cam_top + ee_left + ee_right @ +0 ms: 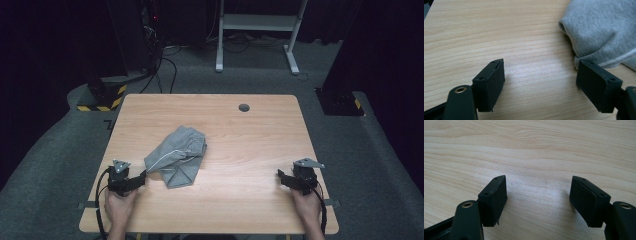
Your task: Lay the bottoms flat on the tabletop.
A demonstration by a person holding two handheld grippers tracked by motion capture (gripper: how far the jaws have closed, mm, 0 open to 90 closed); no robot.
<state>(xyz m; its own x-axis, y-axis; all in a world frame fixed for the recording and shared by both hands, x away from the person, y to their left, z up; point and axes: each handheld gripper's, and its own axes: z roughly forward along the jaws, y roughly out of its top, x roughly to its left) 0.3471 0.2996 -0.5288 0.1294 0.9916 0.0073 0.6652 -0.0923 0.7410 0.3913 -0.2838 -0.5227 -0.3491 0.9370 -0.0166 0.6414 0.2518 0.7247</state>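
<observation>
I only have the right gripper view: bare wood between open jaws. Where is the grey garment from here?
Observer: The grey garment lies crumpled left of the table's middle, far from your right gripper.
Operator: Is the left gripper near it?
Observer: Yes, the left gripper sits at its near-left edge.
Operator: Holding it?
Observer: No. In the left gripper view its jaws stand open, one jaw right beside the cloth's hem.
</observation>
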